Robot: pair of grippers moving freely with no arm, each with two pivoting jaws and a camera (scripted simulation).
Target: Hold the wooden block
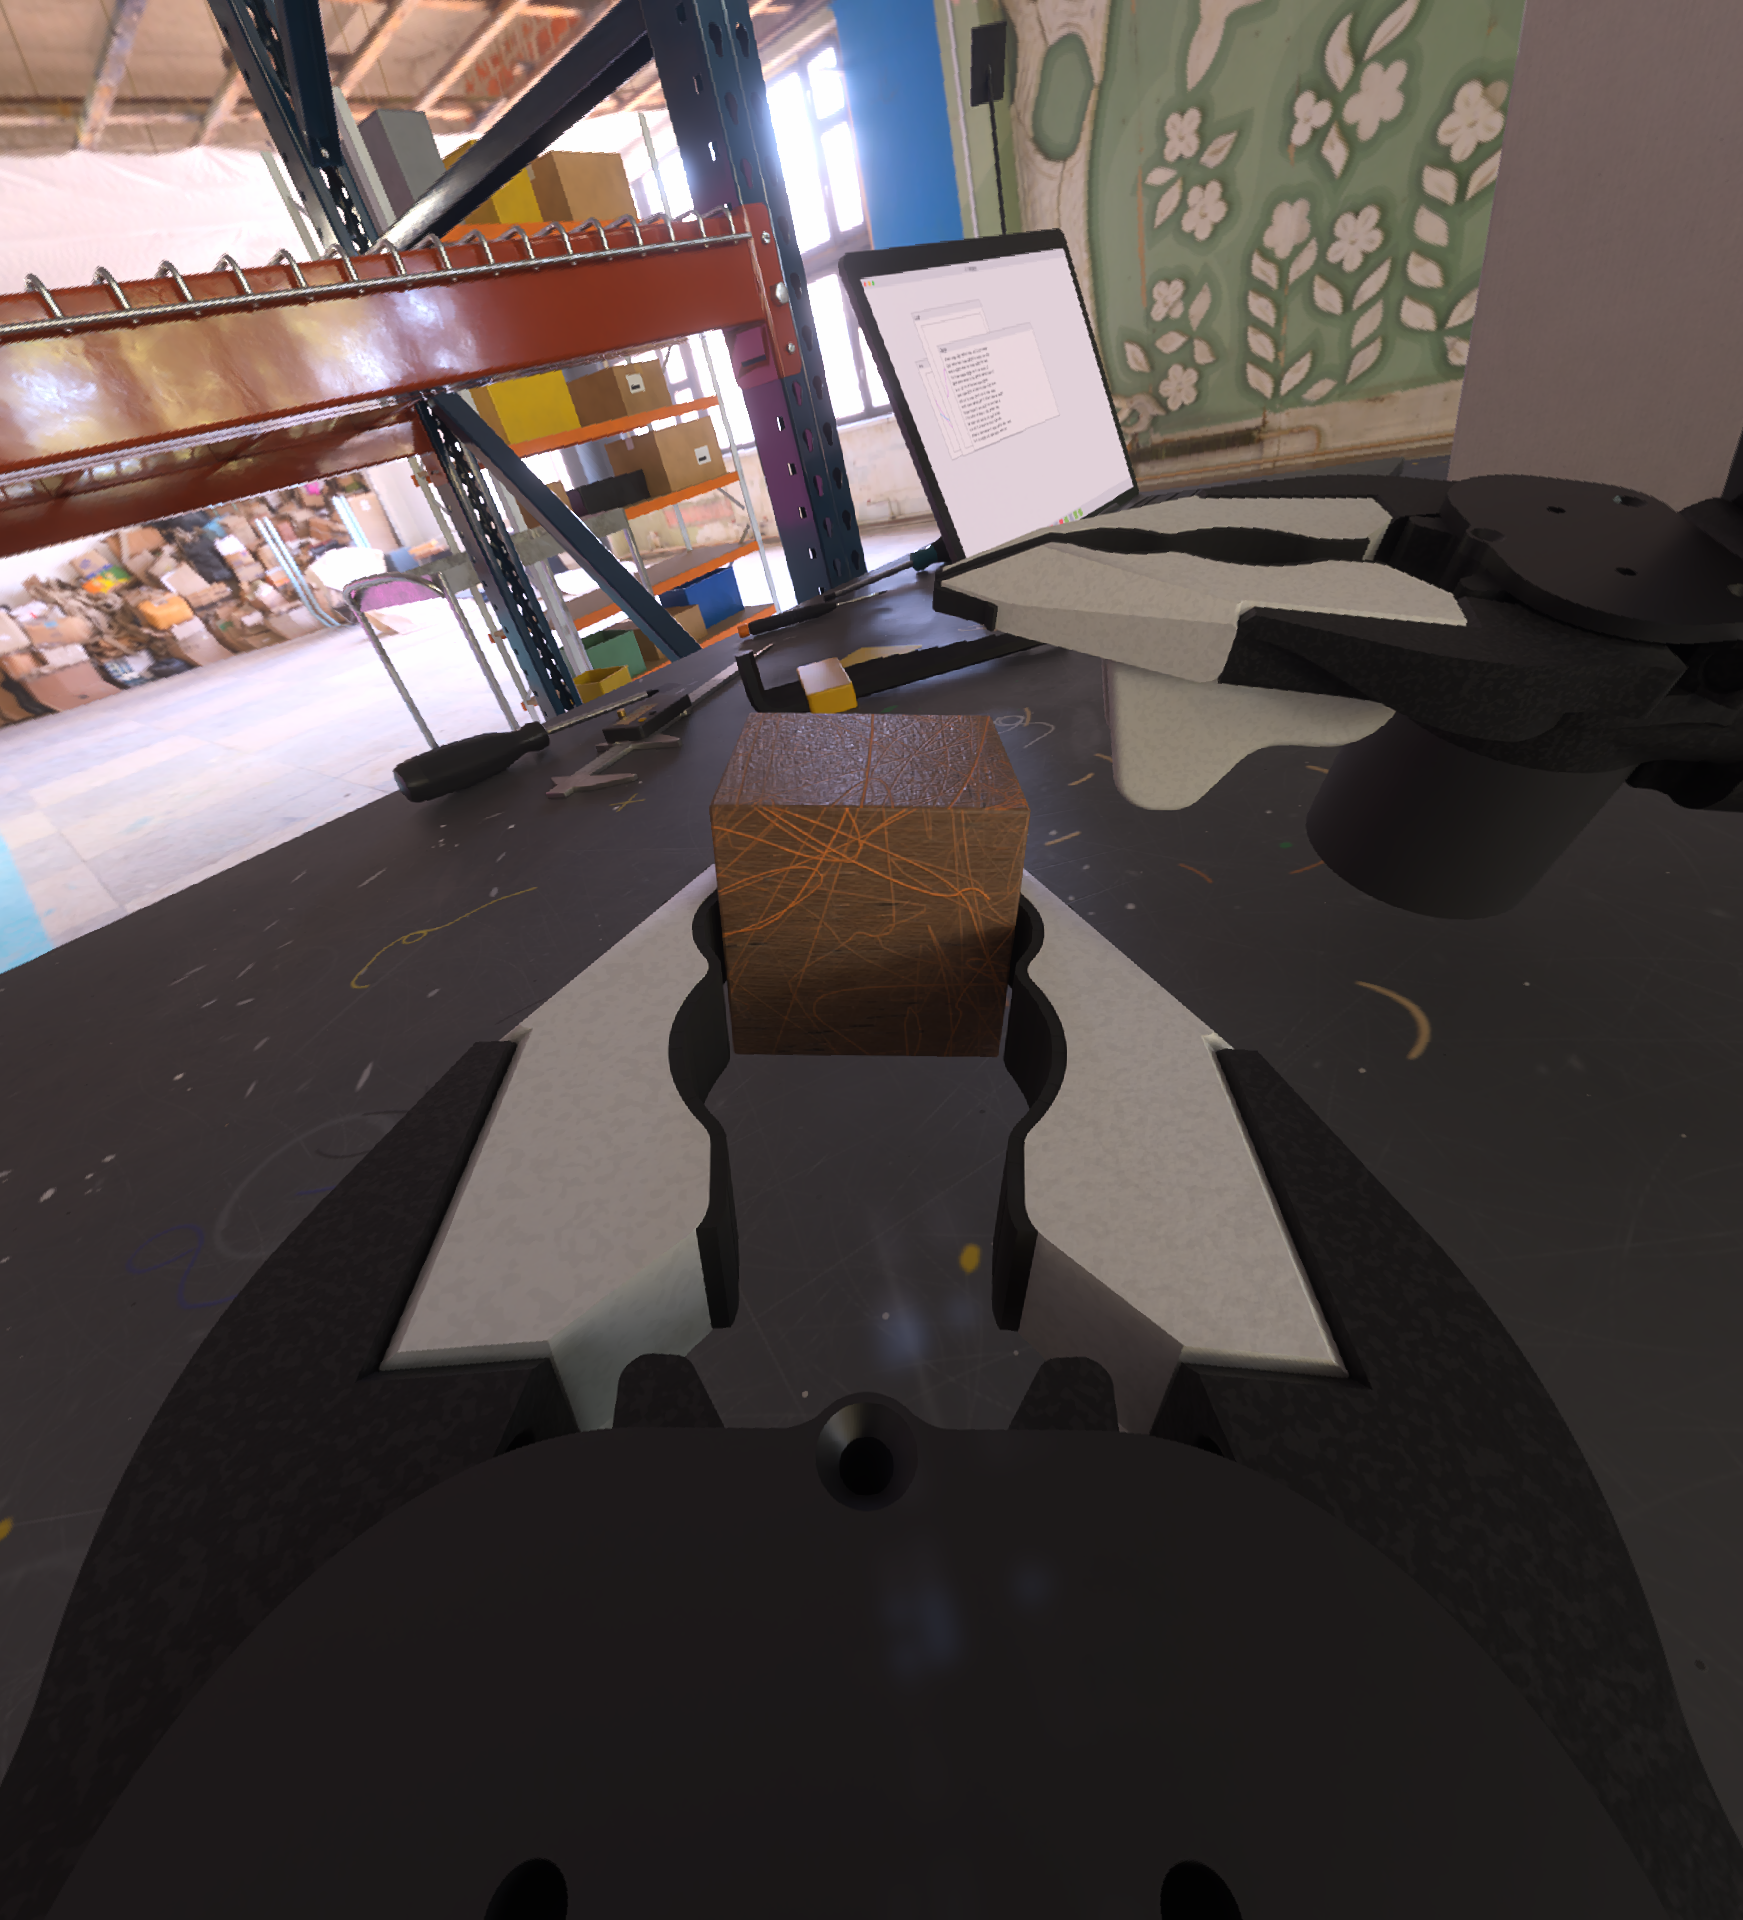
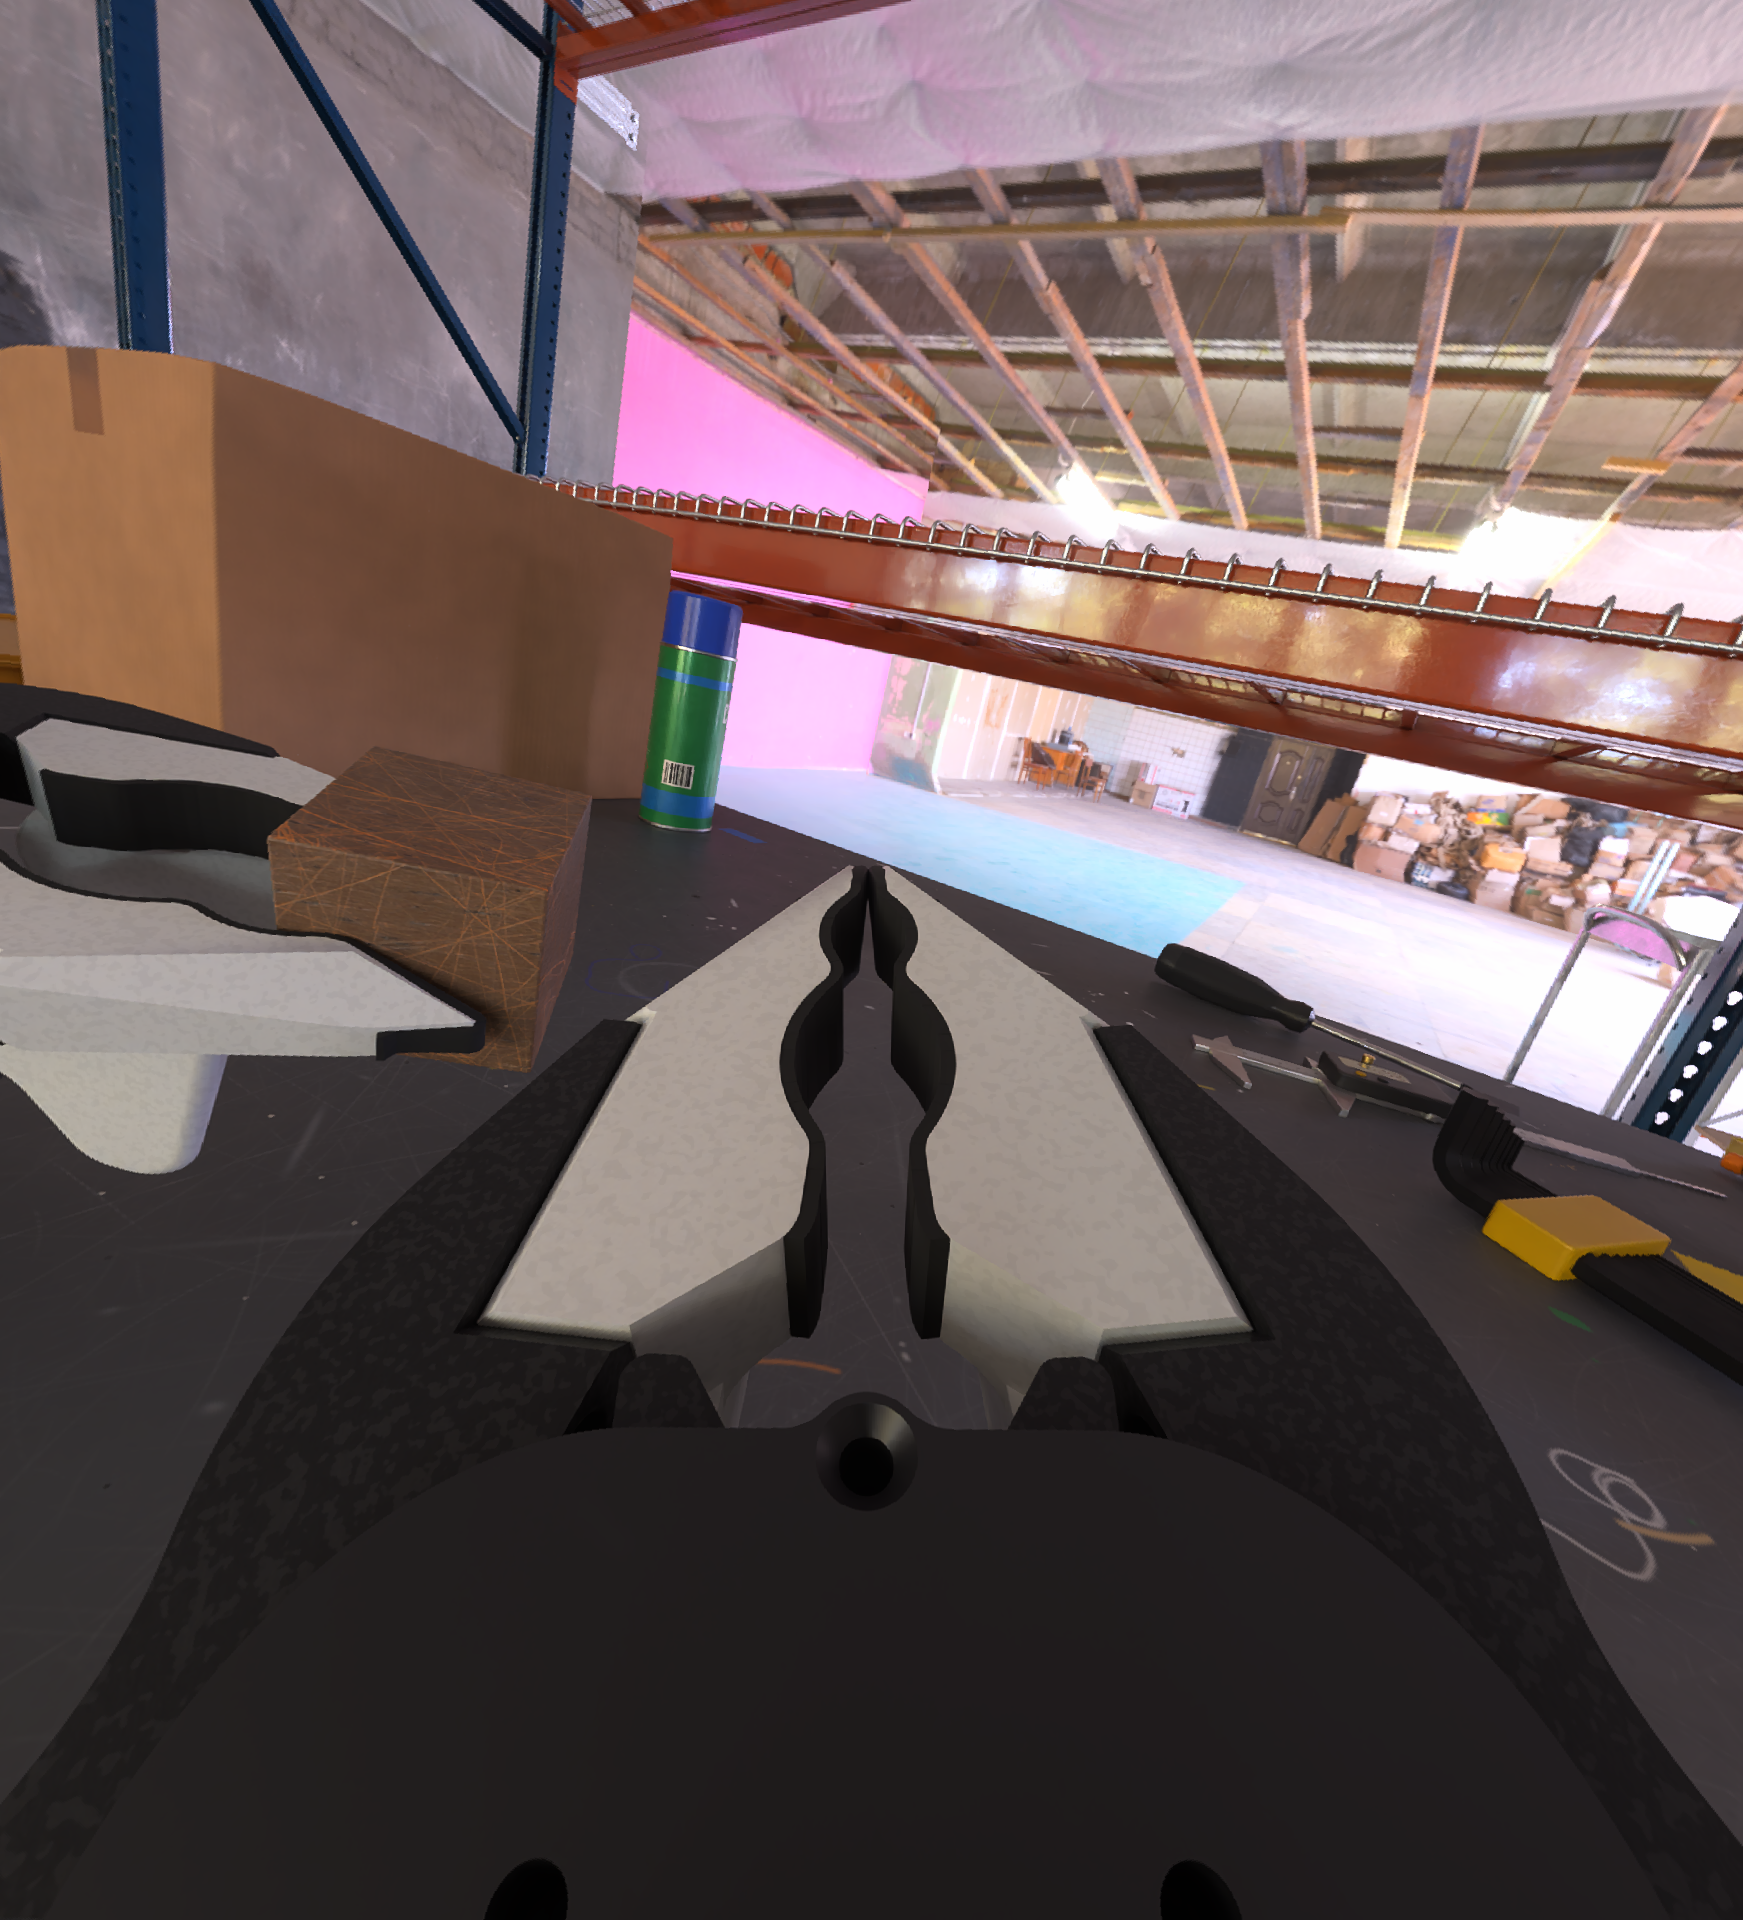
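The wooden block (image 1: 867, 883) is clamped between the fingertips of the left gripper (image 1: 867, 914), its underside seen clear of the dark, scratched table (image 1: 327, 1091). In the right wrist view the block (image 2: 431, 883) appears at the left, pinched from both sides by the left gripper (image 2: 368, 935). The right gripper (image 2: 867, 883) is seen with its fingertips pressed together on nothing, just right of the block. A black-handled screwdriver (image 1: 472, 764) and a yellow-and-black tool (image 1: 831, 686) lie farther off. An open laptop (image 1: 992, 395) stands beyond. A green spray can (image 2: 692, 717) stands beside a cardboard box (image 2: 327, 561).
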